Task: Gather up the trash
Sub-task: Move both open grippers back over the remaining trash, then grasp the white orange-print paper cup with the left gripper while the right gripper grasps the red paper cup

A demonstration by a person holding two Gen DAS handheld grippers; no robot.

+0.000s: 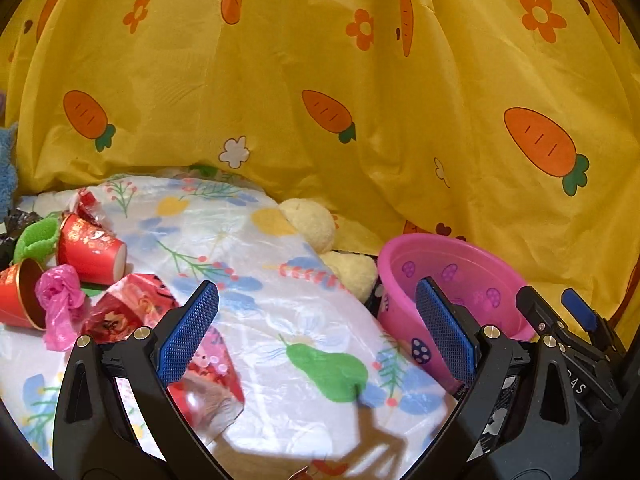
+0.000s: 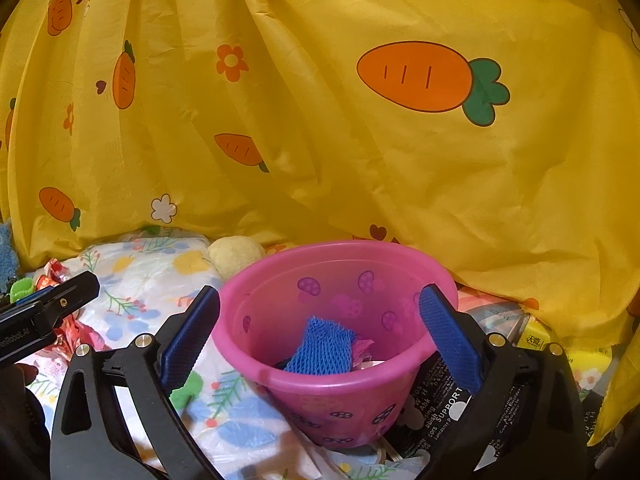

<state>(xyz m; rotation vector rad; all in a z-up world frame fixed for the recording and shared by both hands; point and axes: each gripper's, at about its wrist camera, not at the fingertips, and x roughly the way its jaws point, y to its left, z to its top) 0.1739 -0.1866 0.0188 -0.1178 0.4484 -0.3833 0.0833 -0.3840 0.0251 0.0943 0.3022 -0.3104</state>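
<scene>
A pink bucket (image 2: 336, 320) with mushroom prints stands on the floral sheet and holds a blue foam net (image 2: 322, 346) and a pink scrap. It also shows in the left wrist view (image 1: 448, 276). My right gripper (image 2: 320, 340) is open and empty, its fingers on either side of the bucket's rim. My left gripper (image 1: 316, 336) is open and empty over the sheet. Left of it lies trash: two red paper cups (image 1: 90, 254), a pink plastic bag (image 1: 60, 304), red wrappers (image 1: 128, 308) and a green foam net (image 1: 36, 238).
A yellow carrot-print curtain (image 1: 360, 80) hangs close behind everything. A yellow plush toy (image 1: 316, 224) lies at the back between sheet and bucket. Black printed packaging (image 2: 444, 404) and yellow boxes (image 2: 536, 340) lie right of the bucket. The floral plastic sheet (image 1: 280, 300) covers the surface.
</scene>
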